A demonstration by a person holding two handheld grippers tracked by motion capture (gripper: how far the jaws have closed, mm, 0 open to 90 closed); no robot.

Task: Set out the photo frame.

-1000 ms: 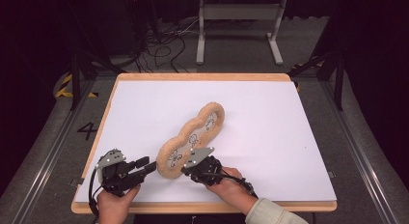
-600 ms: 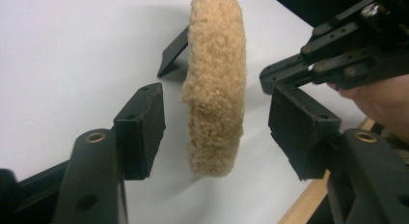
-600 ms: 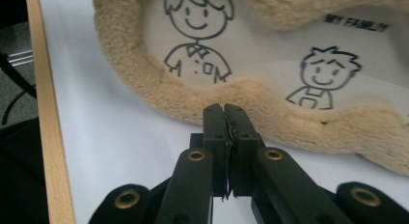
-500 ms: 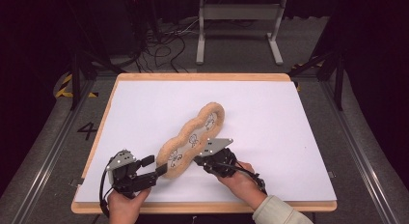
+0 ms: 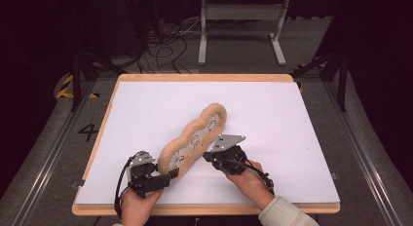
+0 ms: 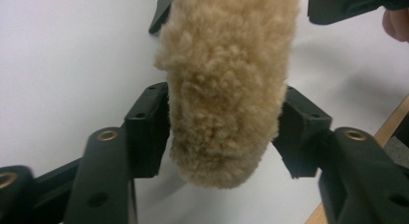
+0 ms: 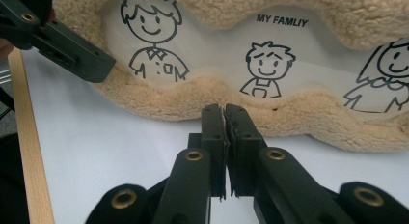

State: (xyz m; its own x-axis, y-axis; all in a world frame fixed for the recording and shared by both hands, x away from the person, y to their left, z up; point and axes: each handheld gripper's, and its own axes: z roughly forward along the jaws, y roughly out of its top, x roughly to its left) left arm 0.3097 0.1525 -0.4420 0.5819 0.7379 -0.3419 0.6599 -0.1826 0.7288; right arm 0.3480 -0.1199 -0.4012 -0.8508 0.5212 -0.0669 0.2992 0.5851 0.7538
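On the white board [image 5: 146, 109], toward its near edge, we see a long fleecy cushion [image 5: 195, 138] with a printed panel of cartoon figures lying aslant between the two hands. The left gripper [image 6: 224, 130], whose jaws have just been narrowing, straddles the cushion's near end with both pads against the pile, while the right gripper [image 7: 224, 113] is pressed together on nothing, its tips at the long edge. We judge the cushion light, soft and yielding, not fragile; its plush rim offers a surer hold than the smooth panel.

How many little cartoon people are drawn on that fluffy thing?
3. In the right gripper view, one stands at the left, a smaller one in the middle, and one at the right edge, cut off. More may lie beyond.
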